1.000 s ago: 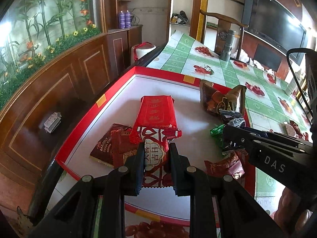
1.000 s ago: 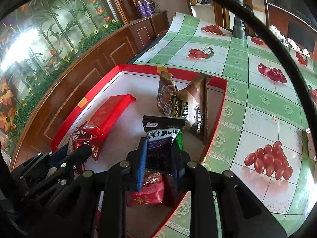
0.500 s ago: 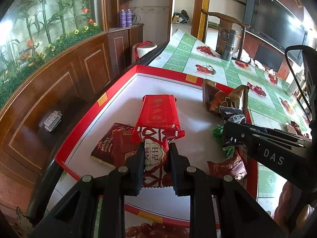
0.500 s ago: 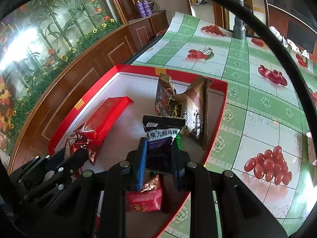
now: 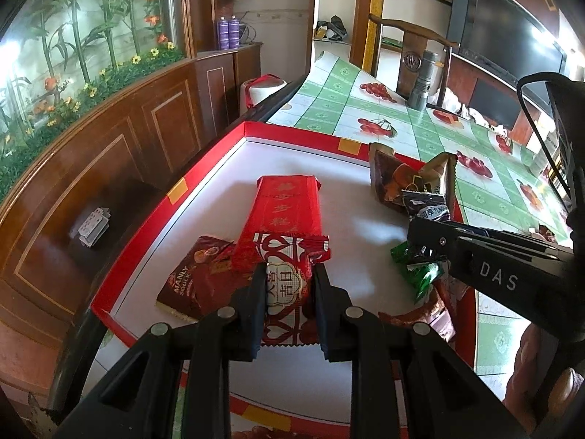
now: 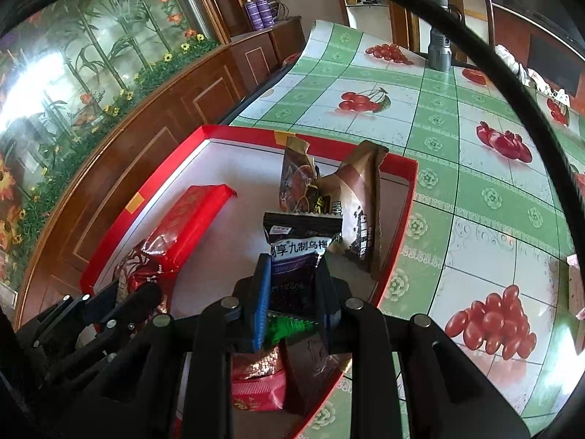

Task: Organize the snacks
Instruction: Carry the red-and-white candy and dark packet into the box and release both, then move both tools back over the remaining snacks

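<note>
Here the left tongs [image 5: 289, 289] pinch a red-and-white snack pack [image 5: 287, 292] over the red box [image 5: 204, 168]. At 3 o'clock, the right tongs [image 6: 294, 285] squeeze a dark plum pack [image 6: 299, 245].

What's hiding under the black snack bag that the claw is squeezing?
Under the black plum packet held by the right gripper, a green wrapper peeks out in the red tray. Most of it is covered.

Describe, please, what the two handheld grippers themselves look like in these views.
Both are matte black plastic with angular linkage arms and silver pivot pins. The right gripper has a ribbed blue pad on one finger; its side reads "DAS" in the left view. The left gripper has black pads.
</note>
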Demonstrator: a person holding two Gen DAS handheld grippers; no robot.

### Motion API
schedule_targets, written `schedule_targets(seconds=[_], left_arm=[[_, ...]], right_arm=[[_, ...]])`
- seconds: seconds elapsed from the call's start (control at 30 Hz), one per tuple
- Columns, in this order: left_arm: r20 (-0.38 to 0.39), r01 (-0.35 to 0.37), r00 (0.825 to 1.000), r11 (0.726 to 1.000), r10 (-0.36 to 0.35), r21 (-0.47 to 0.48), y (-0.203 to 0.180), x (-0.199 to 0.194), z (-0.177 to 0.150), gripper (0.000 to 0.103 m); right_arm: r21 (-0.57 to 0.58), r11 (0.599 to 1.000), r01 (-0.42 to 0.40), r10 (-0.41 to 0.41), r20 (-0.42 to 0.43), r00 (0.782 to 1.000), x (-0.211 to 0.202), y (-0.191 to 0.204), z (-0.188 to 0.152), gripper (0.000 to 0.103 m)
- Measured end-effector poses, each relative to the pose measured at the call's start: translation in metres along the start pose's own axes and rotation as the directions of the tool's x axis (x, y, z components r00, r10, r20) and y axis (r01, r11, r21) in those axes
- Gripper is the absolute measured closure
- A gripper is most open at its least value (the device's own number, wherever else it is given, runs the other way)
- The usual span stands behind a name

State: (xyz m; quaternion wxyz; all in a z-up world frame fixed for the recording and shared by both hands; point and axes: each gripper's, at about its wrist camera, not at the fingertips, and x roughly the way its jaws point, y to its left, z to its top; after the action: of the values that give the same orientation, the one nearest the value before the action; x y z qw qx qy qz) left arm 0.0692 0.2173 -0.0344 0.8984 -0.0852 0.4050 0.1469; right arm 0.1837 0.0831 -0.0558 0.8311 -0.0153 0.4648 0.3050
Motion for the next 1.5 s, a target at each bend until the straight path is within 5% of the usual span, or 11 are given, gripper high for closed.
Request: schedule_targets(seconds=[0.2, 0.37, 0.5, 0.7, 1.03, 1.5], left_arm=[[0.012, -0.010, 1.000, 1.000, 0.010, -0.027, 0.004, -0.011, -0.002, 0.056], [0.035, 0.003, 0.999, 0.999, -0.001, -0.045, 0.006, -0.025, 0.000, 0.054], [0.055, 0.028, 0.998, 0.999, -0.026, -0.042, -0.002, -0.037, -0.001, 0.051], [0.063, 0.113, 0.991, 0.993, -0.114, 0.022, -0.041, -0.051, -0.008, 0.042], [0.019, 0.257, 0.965, 0.953, -0.263, 0.160, -0.119, -0.066, -0.021, 0.037], [-0.052, 0.342, 0.939, 0.906, -0.340, 0.250, -0.191, -0.068, -0.032, 0.036]], right_arm=[[-0.004, 1.000, 0.006, -0.006, 0.019, 1.000, -0.012, 0.001, -0.001, 0.076], [-0.001, 1.000, -0.007, 0.007, 0.046, 0.999, -0.034, 0.000, -0.007, 0.073], [0.007, 1.000, 0.008, -0.009, 0.110, 0.994, -0.067, -0.008, -0.018, 0.047], [0.046, 0.995, 0.091, -0.098, 0.200, 0.975, -0.119, -0.038, -0.048, 0.022], [0.260, 0.949, 0.180, -0.231, 0.183, 0.955, -0.171, -0.141, -0.106, 0.022], [0.478, 0.848, 0.228, -0.344, 0.169, 0.924, -0.215, -0.240, -0.153, 0.022]])
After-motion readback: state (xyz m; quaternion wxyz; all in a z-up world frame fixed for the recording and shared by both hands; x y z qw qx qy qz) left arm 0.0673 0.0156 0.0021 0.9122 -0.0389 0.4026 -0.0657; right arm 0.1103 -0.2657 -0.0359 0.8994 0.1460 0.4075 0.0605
